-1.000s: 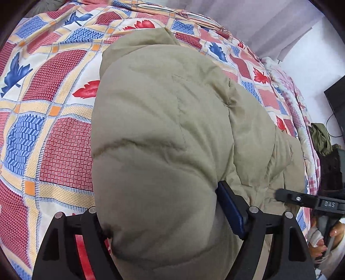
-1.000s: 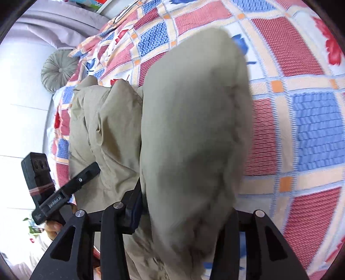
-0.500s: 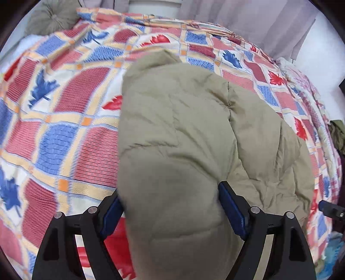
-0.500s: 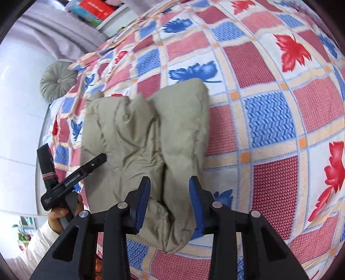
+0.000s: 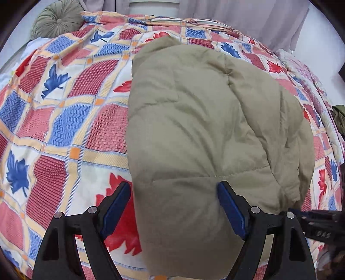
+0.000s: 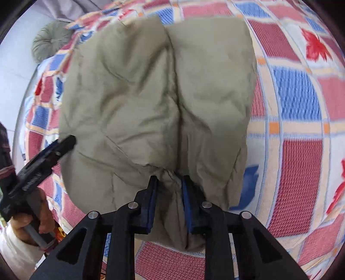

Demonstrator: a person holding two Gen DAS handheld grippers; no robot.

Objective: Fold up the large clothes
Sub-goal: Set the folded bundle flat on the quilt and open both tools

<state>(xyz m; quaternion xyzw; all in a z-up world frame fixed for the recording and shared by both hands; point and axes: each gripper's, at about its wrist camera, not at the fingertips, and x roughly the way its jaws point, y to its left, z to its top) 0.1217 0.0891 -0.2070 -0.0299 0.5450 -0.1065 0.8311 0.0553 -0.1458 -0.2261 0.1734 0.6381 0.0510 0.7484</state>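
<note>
A puffy olive-green padded jacket lies folded in a thick bundle on the patterned bed cover. My left gripper is open, its blue pads wide apart astride the bundle's near left end. In the right wrist view the jacket shows as two padded lobes with a crease between them. My right gripper is shut on a pinch of jacket fabric at the near end of that crease. The left gripper shows at the left edge of that view, held in a hand.
A round green cushion sits at the head of the bed, by grey curtains. Dark clothes lie off the bed's right side. The right gripper's body sits at the lower right.
My left gripper has pulled back and the jacket has settled onto the bed. My right gripper has moved in and closed on the fabric at the crease.
</note>
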